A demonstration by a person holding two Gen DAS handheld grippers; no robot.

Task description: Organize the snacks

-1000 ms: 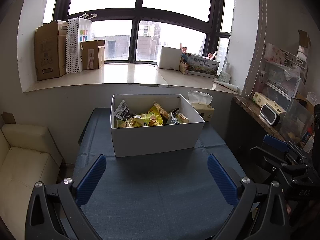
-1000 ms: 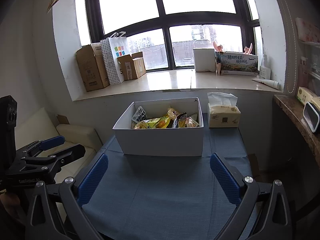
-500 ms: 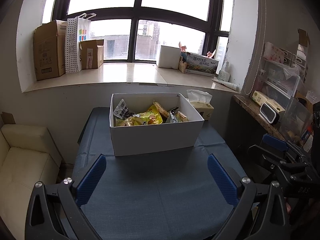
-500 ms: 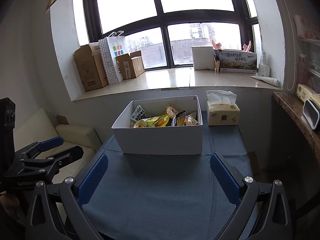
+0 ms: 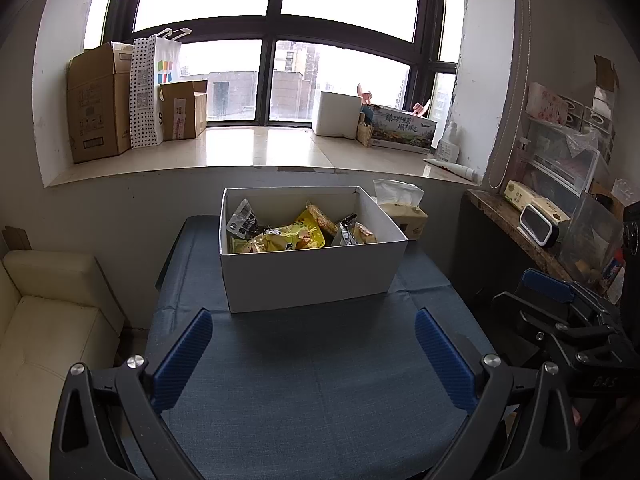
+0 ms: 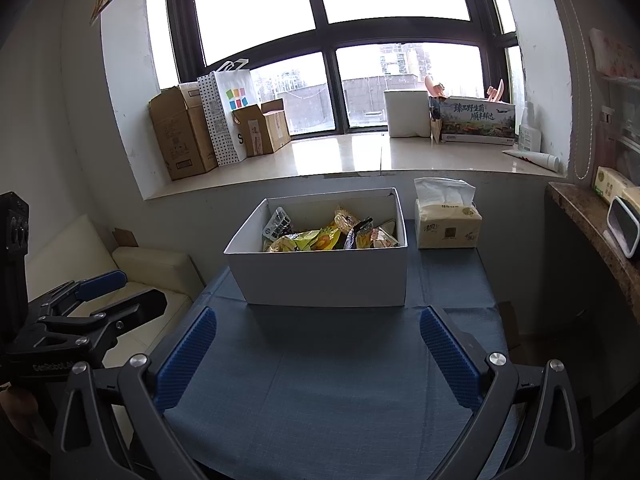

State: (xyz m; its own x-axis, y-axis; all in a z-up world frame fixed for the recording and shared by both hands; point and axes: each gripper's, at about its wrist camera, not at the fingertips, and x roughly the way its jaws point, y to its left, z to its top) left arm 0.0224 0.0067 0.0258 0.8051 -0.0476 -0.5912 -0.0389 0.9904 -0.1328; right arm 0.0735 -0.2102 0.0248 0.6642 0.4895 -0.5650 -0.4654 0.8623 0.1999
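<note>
White box [image 5: 316, 276] on bench [image 5: 320, 380] holds snack packets [image 5: 294, 236]; your left gripper [image 5: 314, 344] and right gripper [image 6: 318, 346] jaws spread, empty.

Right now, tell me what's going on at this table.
A person holds a gripper in each hand, both aimed at a white box of snack packets on a blue-covered table. The left gripper and right gripper are open and empty, short of the box. A tissue pack sits beside it.
</note>
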